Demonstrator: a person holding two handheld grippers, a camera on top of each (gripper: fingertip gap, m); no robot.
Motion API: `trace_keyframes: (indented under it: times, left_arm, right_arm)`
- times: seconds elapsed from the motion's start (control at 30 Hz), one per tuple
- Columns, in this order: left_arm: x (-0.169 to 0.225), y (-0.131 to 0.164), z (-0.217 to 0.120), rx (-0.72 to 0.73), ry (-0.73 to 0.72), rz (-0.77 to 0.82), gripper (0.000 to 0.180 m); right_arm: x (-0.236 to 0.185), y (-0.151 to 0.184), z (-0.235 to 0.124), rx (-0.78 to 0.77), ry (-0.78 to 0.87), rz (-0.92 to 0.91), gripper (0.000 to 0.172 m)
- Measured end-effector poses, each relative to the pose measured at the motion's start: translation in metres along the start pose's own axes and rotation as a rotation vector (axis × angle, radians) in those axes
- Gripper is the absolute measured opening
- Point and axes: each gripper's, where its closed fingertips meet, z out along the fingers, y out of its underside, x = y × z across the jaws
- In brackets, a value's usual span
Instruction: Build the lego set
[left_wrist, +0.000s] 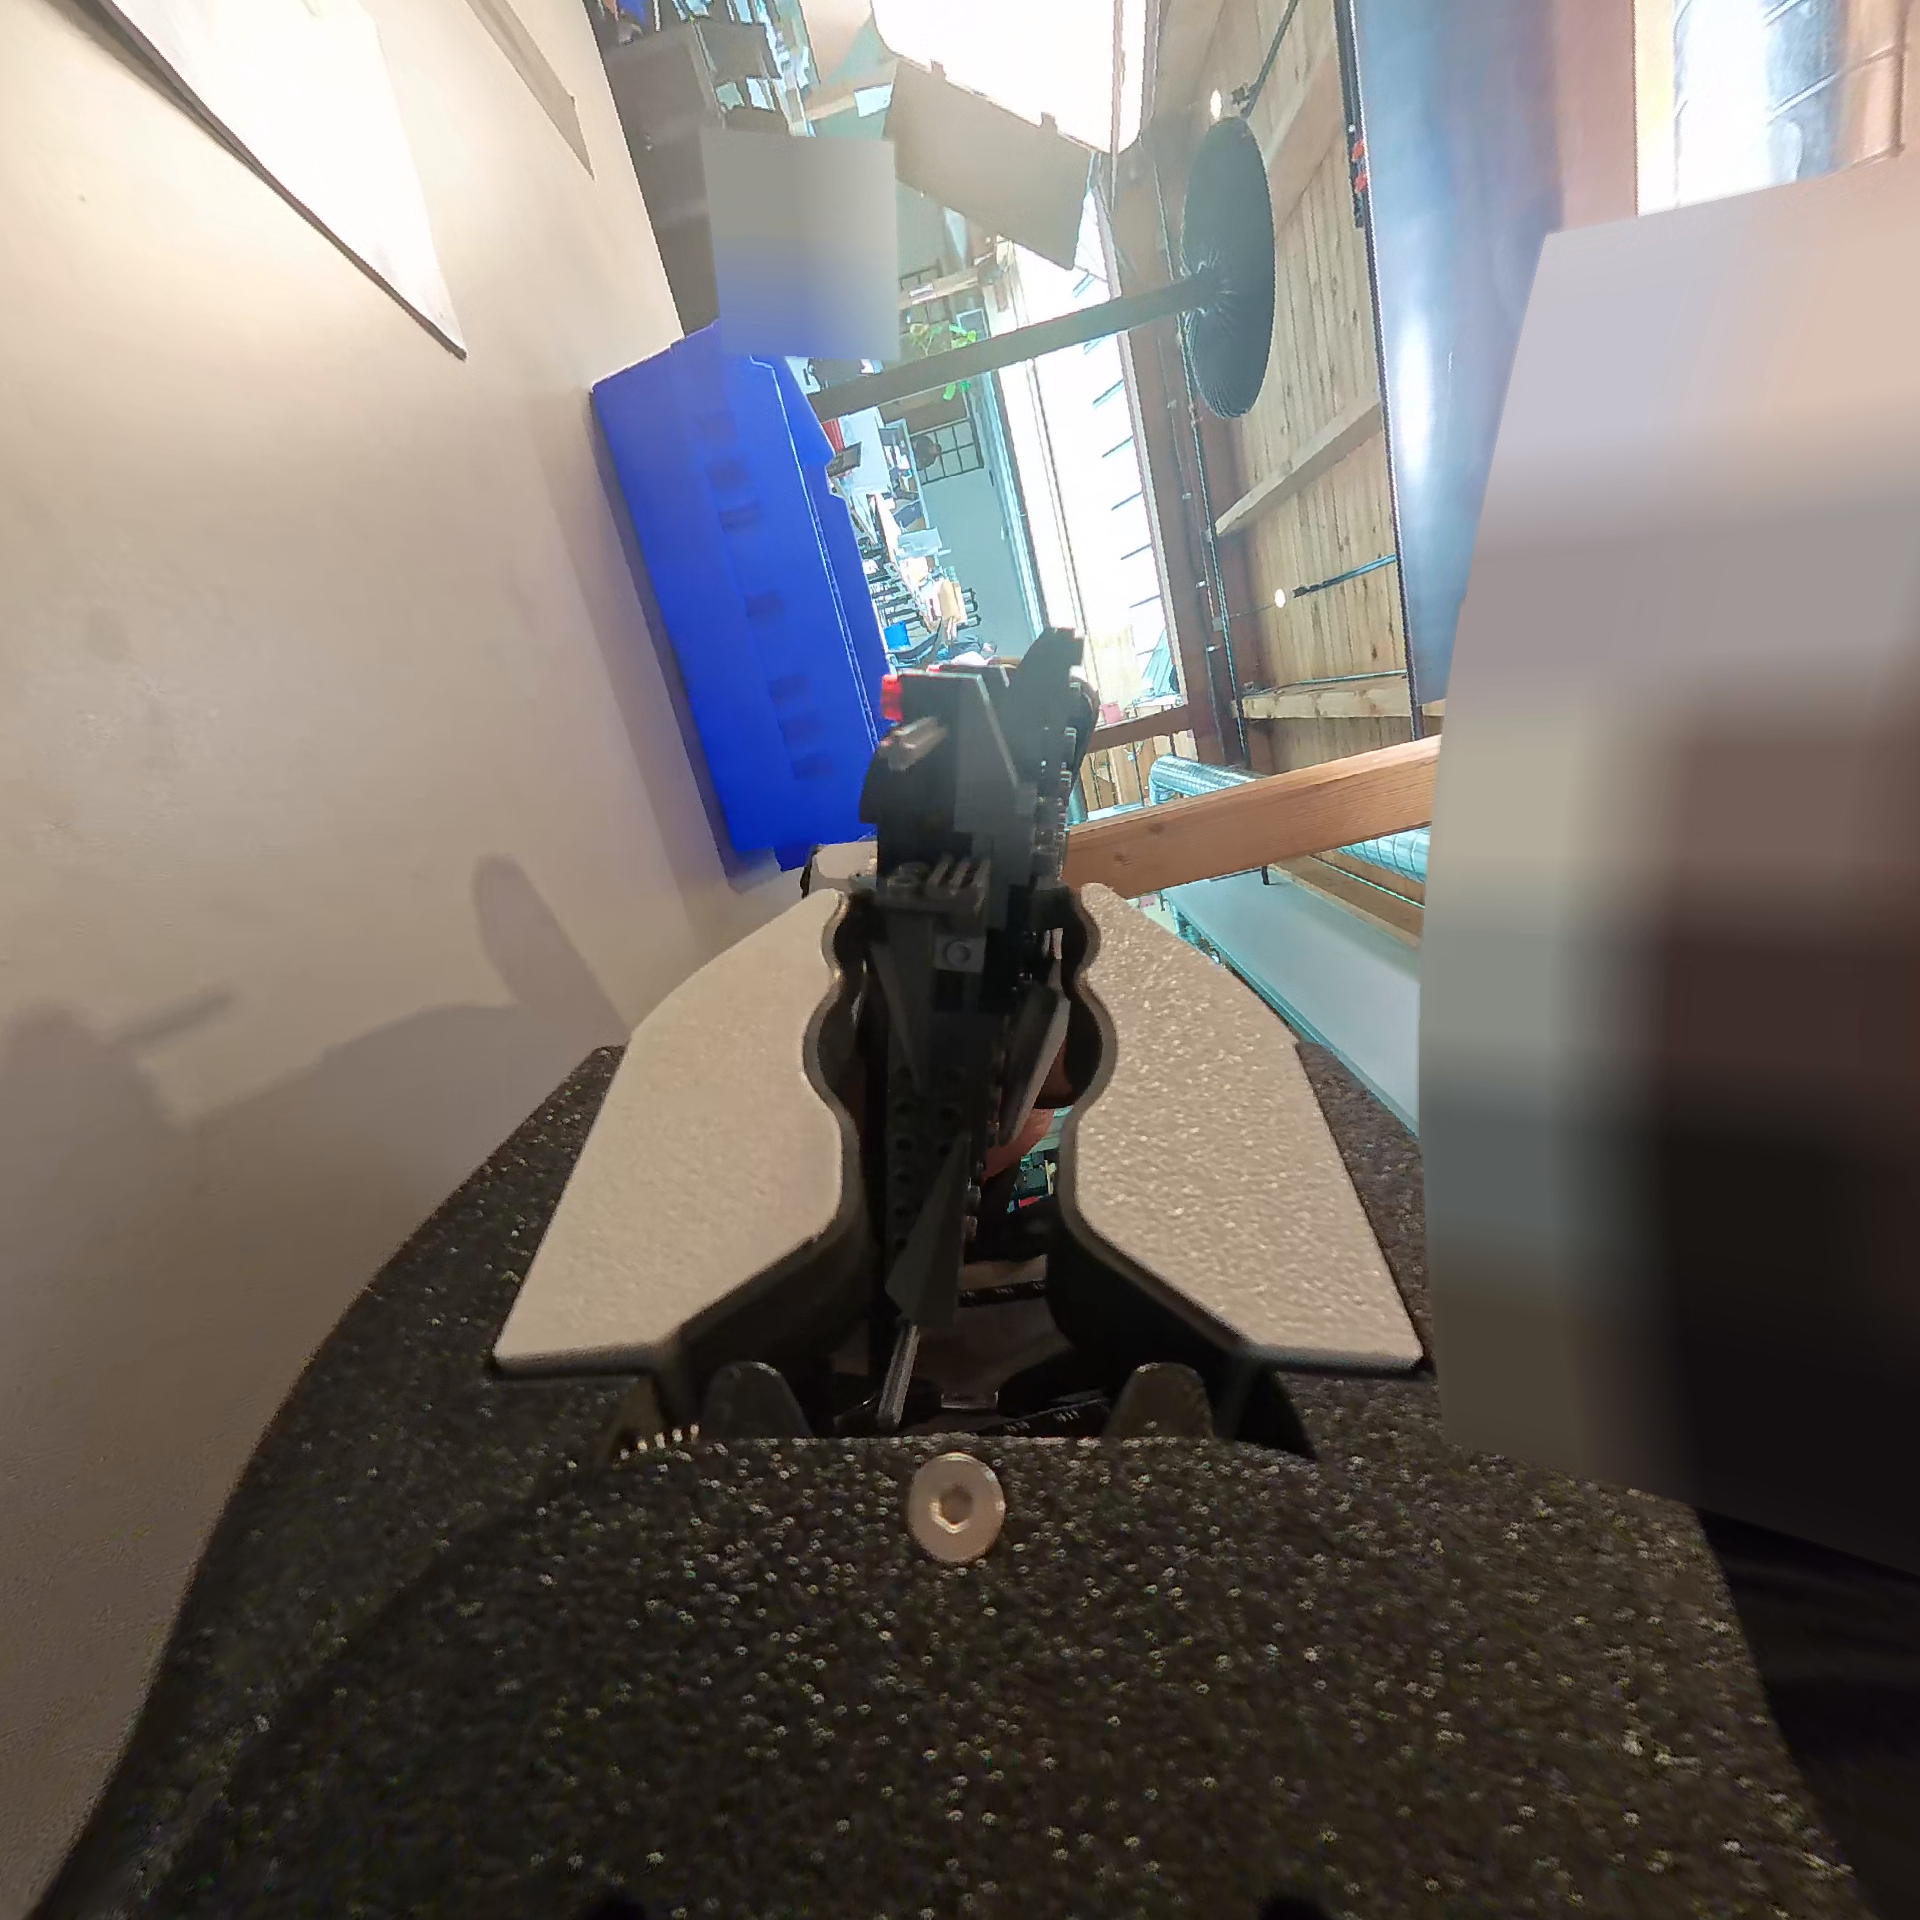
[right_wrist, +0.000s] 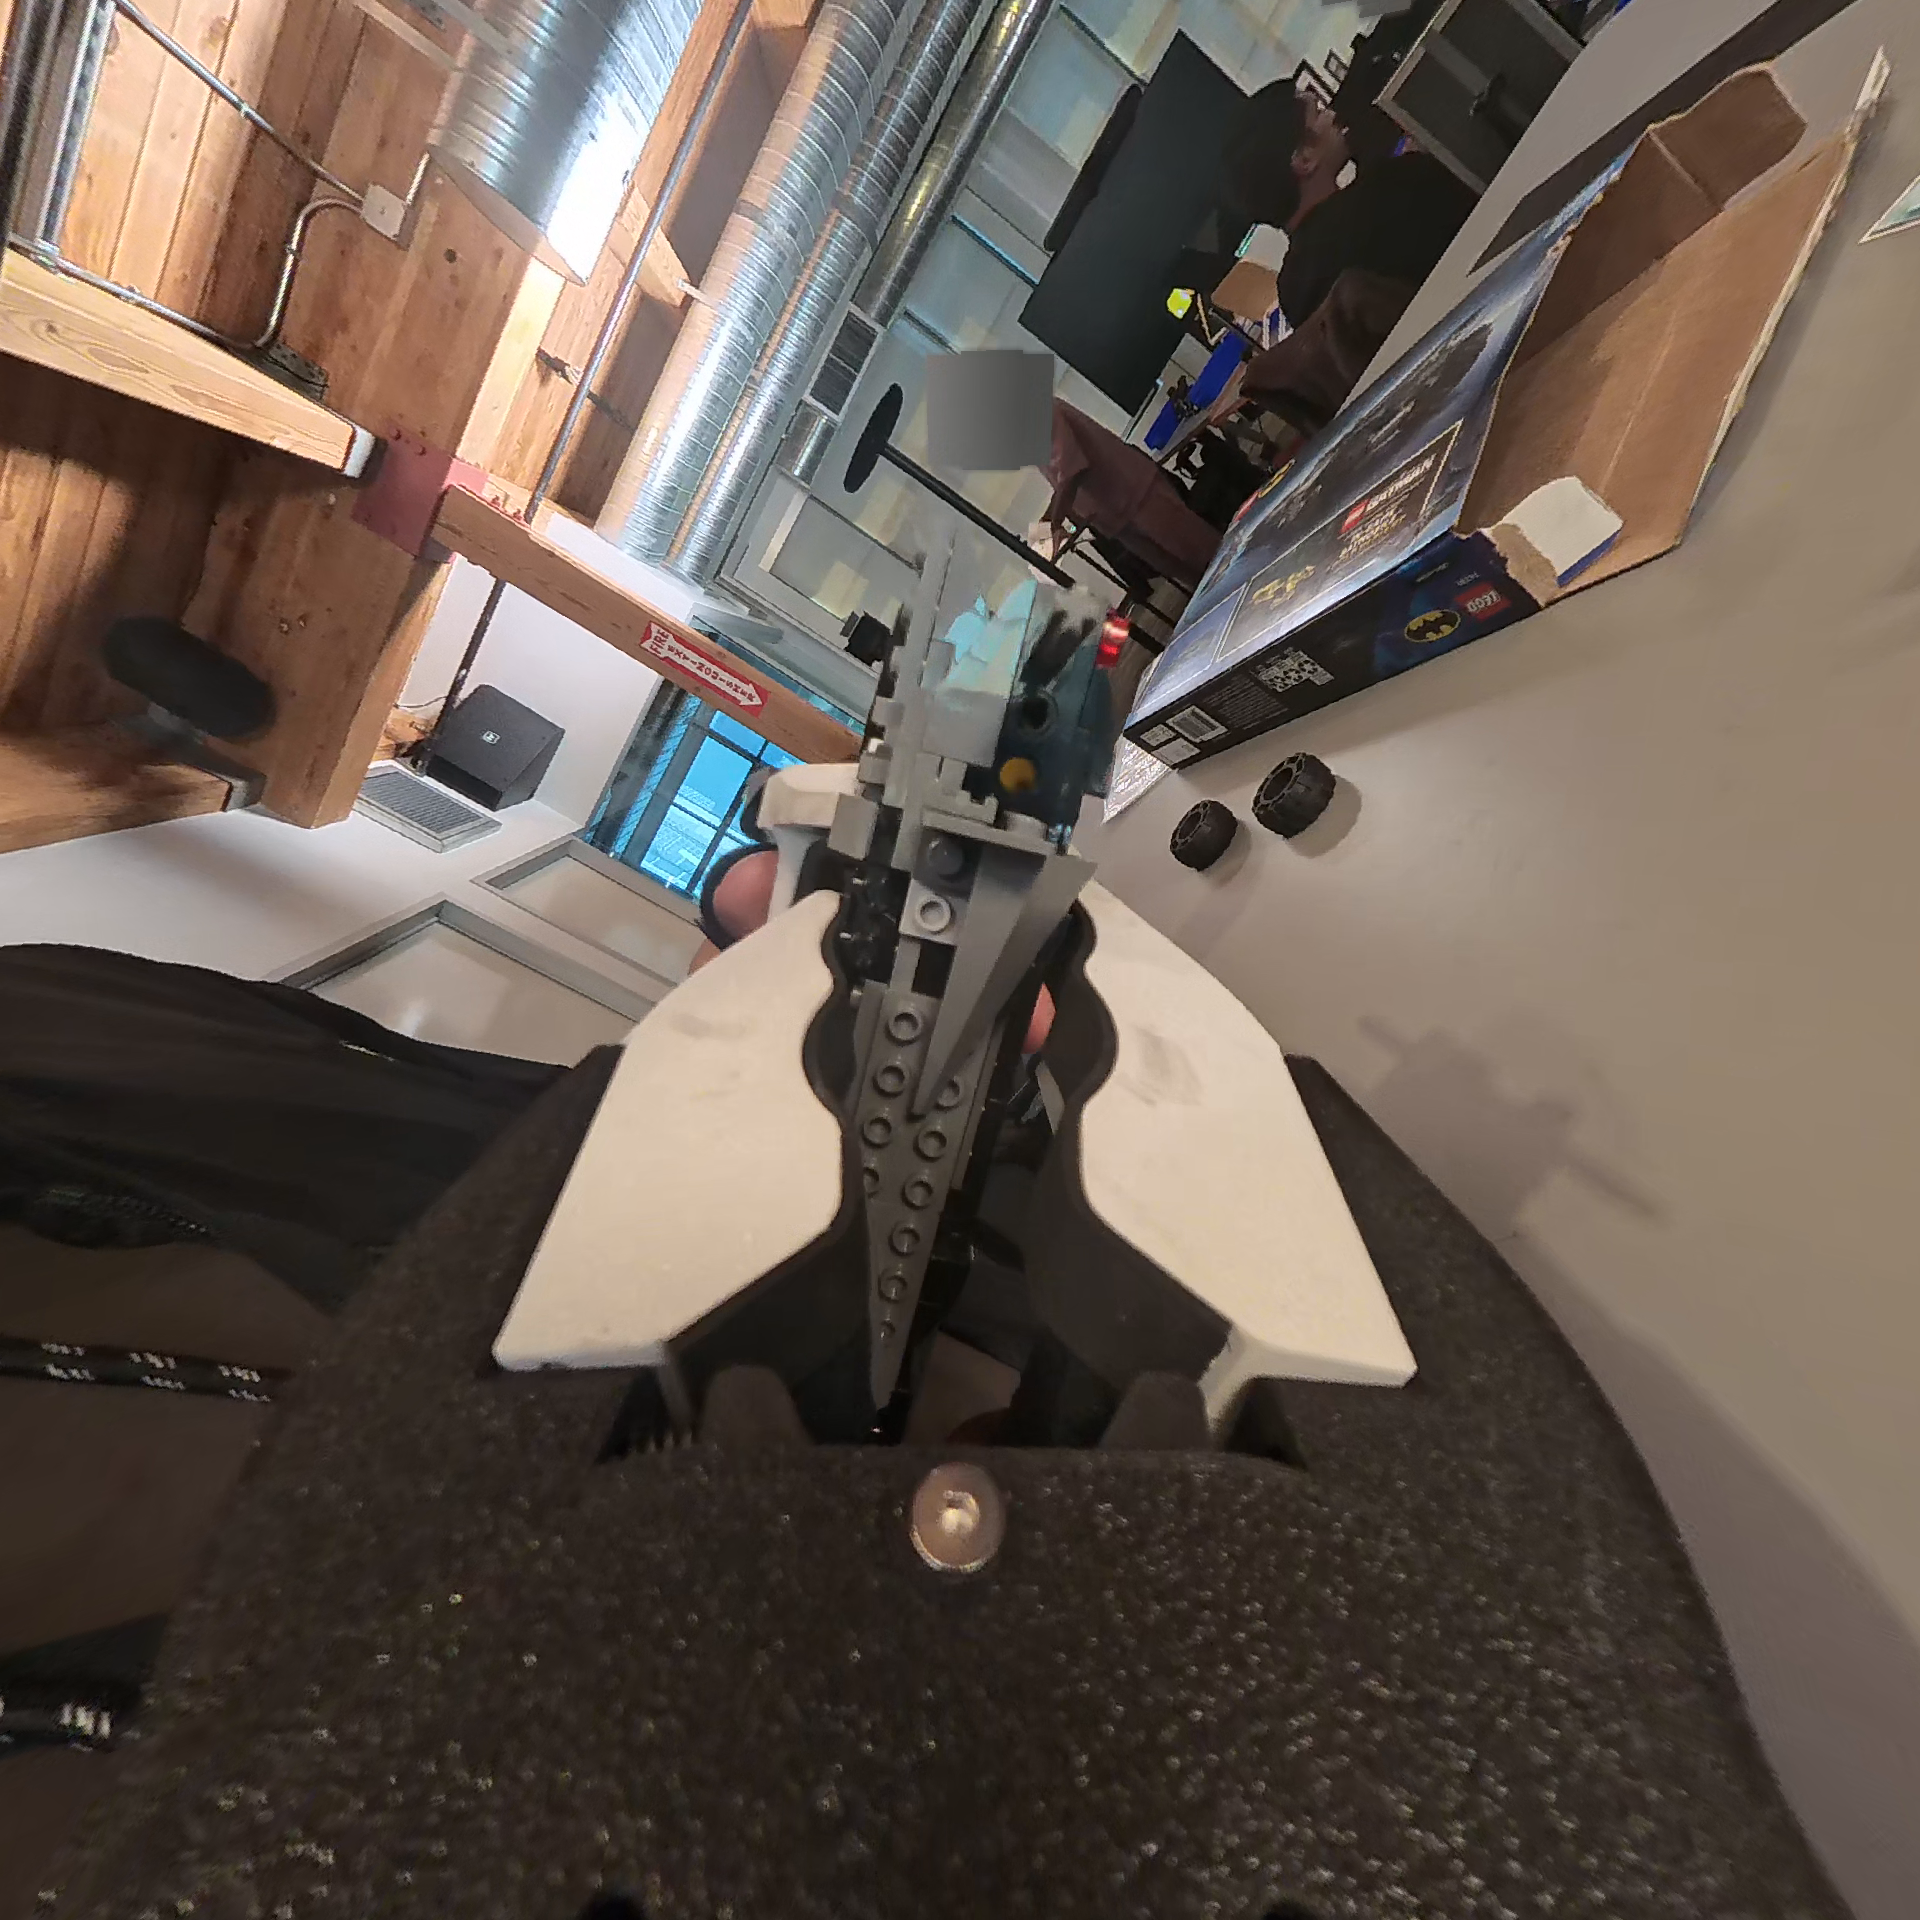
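Brick model held by both hand-held grippers

Brick model (left_wrist: 961, 935) sat between the two white fingers (left_wrist: 717, 1122) of the left hand-held gripper (left_wrist: 961, 940). The fingers were closed on it and pressed its sides. The model was dark grey and black, with a tiny red piece (left_wrist: 890, 694) near its far end. It was up in the air, off the table (left_wrist: 260, 727).

The right hand-held gripper (right_wrist: 951, 935) gripped the same model (right_wrist: 935, 914) from the other end. Its white fingers (right_wrist: 727, 1132) squeezed a long grey plate with round bumps. From this side the model also showed a dark blue part with a small yellow dot (right_wrist: 1019, 772). A white finger of the left hand-held gripper (right_wrist: 805, 821) showed just past the right fingertips, touching the model.

In the left view, a blue bin (left_wrist: 727, 603) stood on the pale table, close behind the model. A black fan on a pole (left_wrist: 1226, 270) stood farther away, near wood walls.

In the right view, two small black wheels (right_wrist: 1247, 816) lay on the table (right_wrist: 1558, 1039), near the model. Just past them lay a toy box (right_wrist: 1351, 582) with its brown flap open. Shiny silver pipes (right_wrist: 748, 312) and wood beams (right_wrist: 177, 353) were far behind. A person (right_wrist: 1340, 208) sat far off.
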Motion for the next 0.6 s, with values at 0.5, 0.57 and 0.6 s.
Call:
trace_keyframes:
  times: [0.5,0.57,0.6]
  left_arm:
    - [-0.0038,0.0036,-0.0007,-0.018,-0.005,-0.017,0.037]
    - [-0.0051,0.0039,-0.0006,-0.018,-0.007,-0.023,0.036]
    - [-0.0057,0.004,-0.0006,-0.019,-0.007,-0.023,0.037]
  right_arm:
    - [0.0027,0.0037,-0.0012,-0.027,-0.008,0.011,0.034]
    - [0.0039,0.0042,-0.0015,-0.028,-0.008,0.018,0.034]
    - [0.0045,0.0044,-0.0016,-0.028,-0.008,0.022,0.034]
